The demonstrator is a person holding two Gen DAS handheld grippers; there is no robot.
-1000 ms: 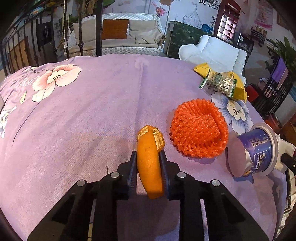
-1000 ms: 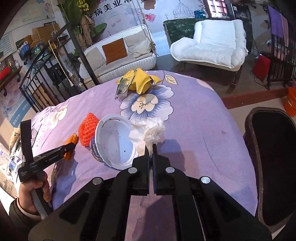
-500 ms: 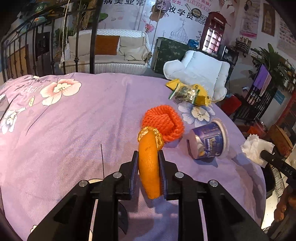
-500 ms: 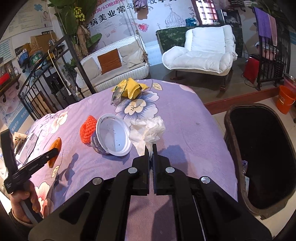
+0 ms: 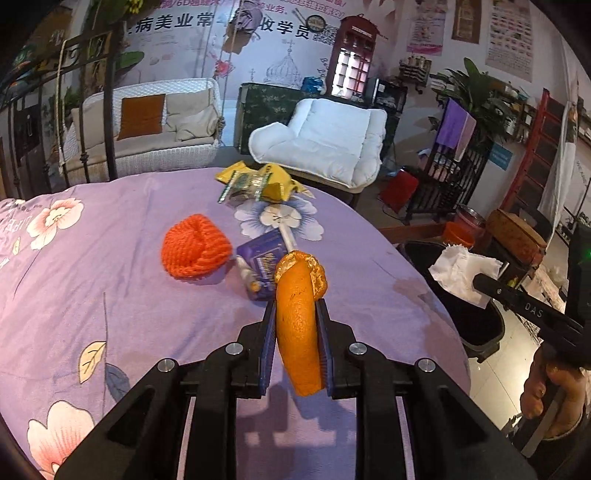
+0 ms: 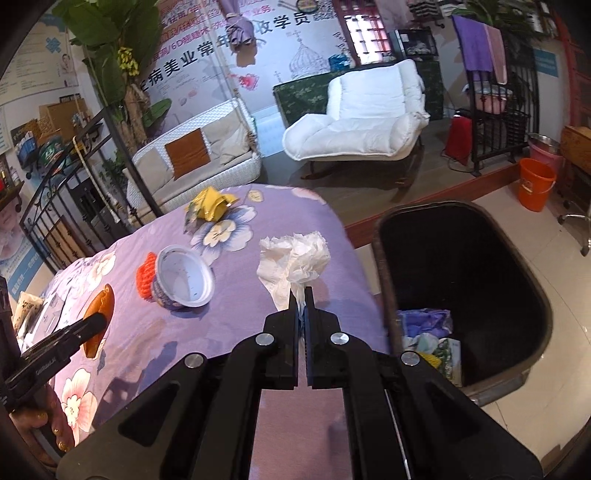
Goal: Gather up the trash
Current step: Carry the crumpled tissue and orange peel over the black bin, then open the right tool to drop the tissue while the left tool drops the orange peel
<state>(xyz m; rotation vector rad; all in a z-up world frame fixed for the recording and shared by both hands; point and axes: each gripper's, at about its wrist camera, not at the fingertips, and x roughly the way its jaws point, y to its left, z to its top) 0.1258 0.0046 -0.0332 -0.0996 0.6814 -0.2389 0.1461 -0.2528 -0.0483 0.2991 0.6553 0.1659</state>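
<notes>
The wall banner [image 5: 221, 22] behind the swing sofa carries large dark Chinese characters: "病美业常" on the left part and "收学员" further right in the left wrist view. In the right wrist view the same banner [image 6: 229, 55] reads "病美业常年" and, higher up, "收学员". The arm of the right tongs [image 5: 532, 314] bears the white letters "DAS". The arm of the left tongs [image 6: 48, 363] has small white print, too blurred to read. The purple cup [image 5: 264, 260] lying on the tabletop has white label printing that is not legible. The posters [image 5: 424, 26] on the far wall are too small to read.
</notes>
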